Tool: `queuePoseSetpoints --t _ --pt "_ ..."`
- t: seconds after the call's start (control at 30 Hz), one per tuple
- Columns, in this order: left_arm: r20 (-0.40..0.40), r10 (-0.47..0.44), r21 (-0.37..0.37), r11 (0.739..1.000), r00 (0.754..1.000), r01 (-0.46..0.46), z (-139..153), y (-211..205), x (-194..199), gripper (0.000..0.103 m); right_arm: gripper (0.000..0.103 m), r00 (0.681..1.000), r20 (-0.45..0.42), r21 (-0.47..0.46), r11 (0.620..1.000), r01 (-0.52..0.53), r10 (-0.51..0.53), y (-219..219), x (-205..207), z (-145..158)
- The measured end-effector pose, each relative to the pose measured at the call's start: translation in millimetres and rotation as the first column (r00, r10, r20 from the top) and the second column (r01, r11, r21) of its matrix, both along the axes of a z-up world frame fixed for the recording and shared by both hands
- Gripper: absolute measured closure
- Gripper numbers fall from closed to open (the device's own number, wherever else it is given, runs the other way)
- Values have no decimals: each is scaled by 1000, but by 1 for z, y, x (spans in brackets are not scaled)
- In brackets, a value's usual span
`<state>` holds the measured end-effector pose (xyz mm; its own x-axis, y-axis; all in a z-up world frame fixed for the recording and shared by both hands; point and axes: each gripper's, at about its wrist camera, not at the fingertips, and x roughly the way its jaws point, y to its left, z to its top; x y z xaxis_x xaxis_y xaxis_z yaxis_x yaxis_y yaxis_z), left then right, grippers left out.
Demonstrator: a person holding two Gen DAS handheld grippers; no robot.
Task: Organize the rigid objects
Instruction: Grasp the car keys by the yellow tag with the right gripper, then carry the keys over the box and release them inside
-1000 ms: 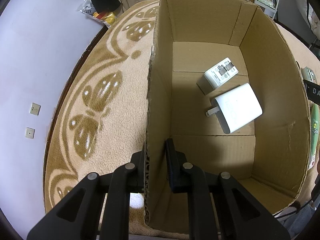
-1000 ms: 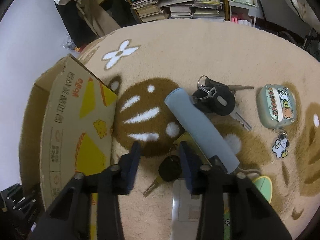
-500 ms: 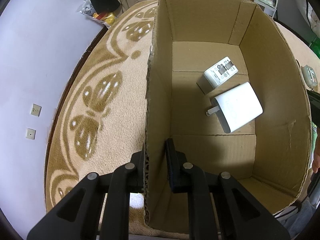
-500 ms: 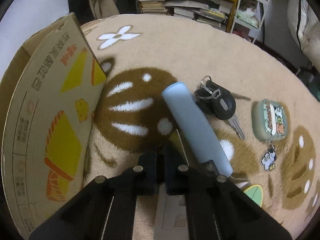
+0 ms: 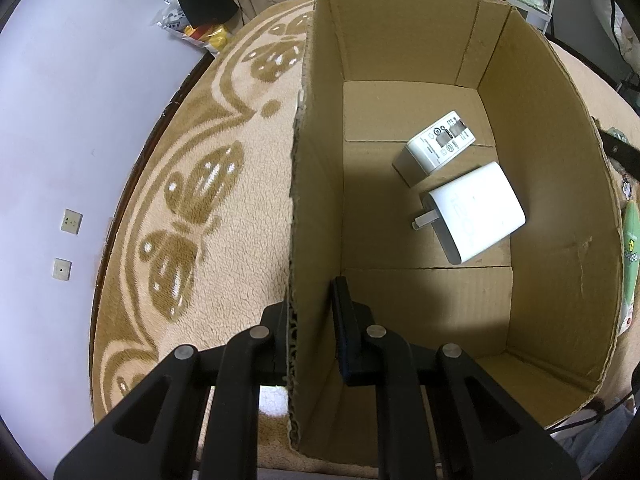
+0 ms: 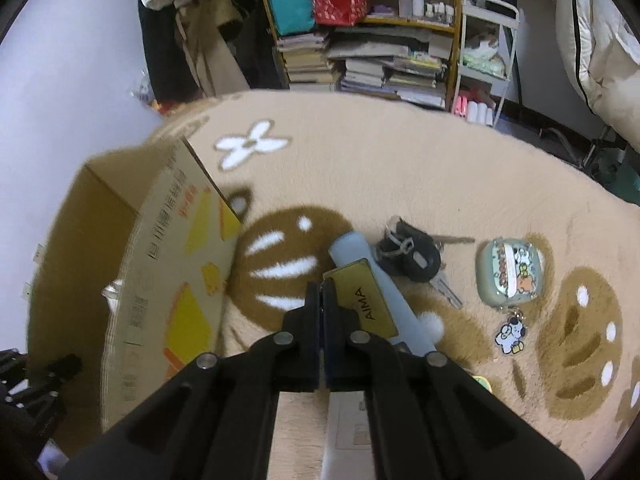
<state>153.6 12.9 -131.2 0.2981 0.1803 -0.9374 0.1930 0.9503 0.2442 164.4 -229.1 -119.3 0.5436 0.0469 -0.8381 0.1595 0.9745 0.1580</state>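
My left gripper (image 5: 312, 300) is shut on the left wall of the open cardboard box (image 5: 420, 40), one finger outside and one inside. Two white chargers (image 5: 440, 144) (image 5: 476, 212) lie on the box floor. My right gripper (image 6: 322, 292) is shut and raised above the rug, and a yellow key tag (image 6: 364, 300) marked AIMA hangs beside its right finger. The key itself is hidden between the fingers. Below lie a pale blue cylinder (image 6: 352, 248), a black key bunch (image 6: 412, 256) and a green earbud case (image 6: 508, 272) with a dog charm (image 6: 510, 336).
The box (image 6: 160, 264) stands left of the right gripper on a beige patterned rug (image 6: 400, 168). A white flat item (image 6: 344, 432) lies under the right gripper. Shelves of books (image 6: 380, 68) and clothes stand behind the rug. A pale wall (image 5: 60, 120) borders the rug's left side.
The right gripper closed on the black key with the yellow tag, then rose from the rug with the tag dangling. The left gripper kept its hold on the box wall.
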Motion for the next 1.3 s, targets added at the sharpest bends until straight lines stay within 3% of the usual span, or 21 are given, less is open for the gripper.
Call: queuePoseSetpoints --t 0.37,0.6,0.9,1.03,1.3 --pt "-6 -4 7 1000 1000 4 -1 -2 2 89 101 988 151 28 999 -19 15 8 -16 47" --pt "-6 -3 6 1000 1000 3 -2 -2 2 88 101 955 283 27 995 -97 85 34 -33 86" --pt "-7 -2 8 1000 1000 2 -2 -1 1 88 101 918 349 -3 980 -199 188 71 -53 114" --pt "-16 4 -1 1000 1000 -4 -3 0 2 88 101 901 367 7 968 -251 231 87 -57 112" --pt "-16 2 2 1000 1000 -2 -3 0 1 88 101 928 265 23 960 -278 262 105 -43 74"
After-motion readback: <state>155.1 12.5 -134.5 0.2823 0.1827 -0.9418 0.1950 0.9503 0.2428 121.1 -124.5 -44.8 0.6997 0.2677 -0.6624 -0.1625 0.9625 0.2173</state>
